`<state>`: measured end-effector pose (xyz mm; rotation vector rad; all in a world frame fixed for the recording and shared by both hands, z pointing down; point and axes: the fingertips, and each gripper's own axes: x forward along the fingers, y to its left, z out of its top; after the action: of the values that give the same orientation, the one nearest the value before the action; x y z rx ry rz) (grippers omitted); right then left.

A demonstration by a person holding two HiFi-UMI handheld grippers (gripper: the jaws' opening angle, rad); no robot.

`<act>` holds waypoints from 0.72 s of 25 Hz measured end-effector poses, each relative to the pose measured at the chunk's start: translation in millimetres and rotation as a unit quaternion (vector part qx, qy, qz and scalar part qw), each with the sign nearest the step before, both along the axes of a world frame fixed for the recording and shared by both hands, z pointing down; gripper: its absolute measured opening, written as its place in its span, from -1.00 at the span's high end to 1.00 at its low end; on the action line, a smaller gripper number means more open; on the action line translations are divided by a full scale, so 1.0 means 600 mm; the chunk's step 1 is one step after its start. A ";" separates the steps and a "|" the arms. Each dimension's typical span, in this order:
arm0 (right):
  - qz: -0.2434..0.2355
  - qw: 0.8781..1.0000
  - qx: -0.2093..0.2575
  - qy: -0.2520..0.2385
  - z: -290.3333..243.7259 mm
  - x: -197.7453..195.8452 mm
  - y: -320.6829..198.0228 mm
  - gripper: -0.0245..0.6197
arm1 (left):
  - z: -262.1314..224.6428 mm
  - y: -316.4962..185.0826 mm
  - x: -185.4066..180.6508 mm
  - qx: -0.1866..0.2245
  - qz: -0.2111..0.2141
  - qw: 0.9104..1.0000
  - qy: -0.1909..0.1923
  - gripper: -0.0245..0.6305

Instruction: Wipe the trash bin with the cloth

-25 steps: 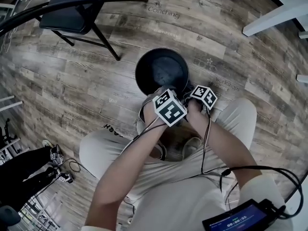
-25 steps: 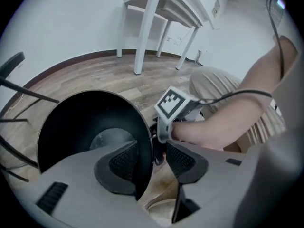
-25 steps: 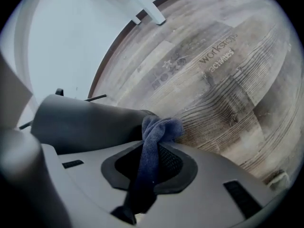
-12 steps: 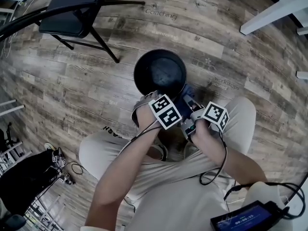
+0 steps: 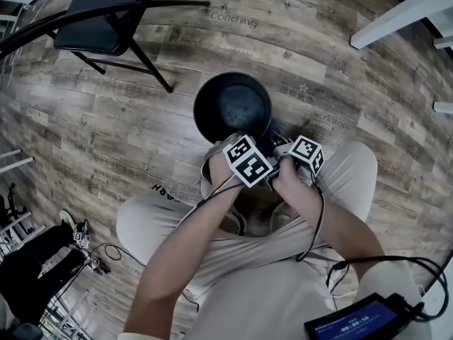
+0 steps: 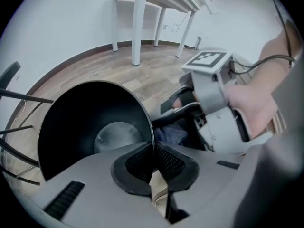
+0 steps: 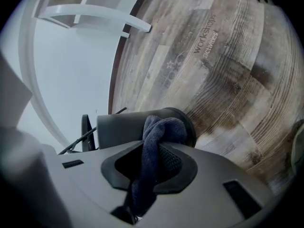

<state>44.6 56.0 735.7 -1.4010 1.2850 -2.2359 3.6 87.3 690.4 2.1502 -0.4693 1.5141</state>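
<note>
Tongs on the left (image 6: 154, 164) have just been closing, and their ribbed pads now pinch the thin near rim of the trash bin (image 6: 80, 122), one pad inside the wall and one outside. The right tongs (image 7: 152, 164) are clamped on the cloth (image 7: 161, 129), a dark blue rag that runs up between the pads and bunches into a thick wad above them.

In the left gripper view the right tongs sit just beside the left ones, outside the bin's wall. A bit of blue cloth shows beneath them, close to the rim. Whether the cloth touches the bin there I cannot tell.

The trash bin is black and round. It stands mouth upward on the wood-plank floor (image 5: 354, 83), just in front of the person's knees, and its bottom shows a dull grey sheen.

In the head view both hands meet at the bin's near edge. The left tongs' marker cube (image 5: 249, 161) faces upward with the right one just beside it. A black cable (image 5: 311, 218) trails back along the right forearm. The person's legs are in light trousers (image 5: 163, 218).

A black chair (image 5: 106, 13) stands well apart at upper left. White table legs (image 5: 403, 20) cross the upper right corner, and a small screen device (image 5: 354, 321) sits at the lower right.
</note>
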 end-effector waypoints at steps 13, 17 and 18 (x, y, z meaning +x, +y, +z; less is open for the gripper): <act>-0.042 0.992 -0.072 0.094 0.220 0.018 -0.001 0.71 | -0.009 -0.009 0.015 0.000 -0.034 0.999 0.030 0.86; -0.048 0.989 -0.091 0.105 0.234 0.029 -0.002 0.71 | -0.008 -0.017 0.024 -0.012 -0.051 0.998 0.034 0.86; -0.046 0.989 -0.095 0.100 0.223 0.031 -0.003 0.71 | -0.007 -0.022 0.024 -0.015 -0.058 0.998 0.035 0.86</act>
<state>63.1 54.1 869.7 -1.7057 1.2469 -2.3837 18.3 74.4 686.1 2.1076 -0.5345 1.3714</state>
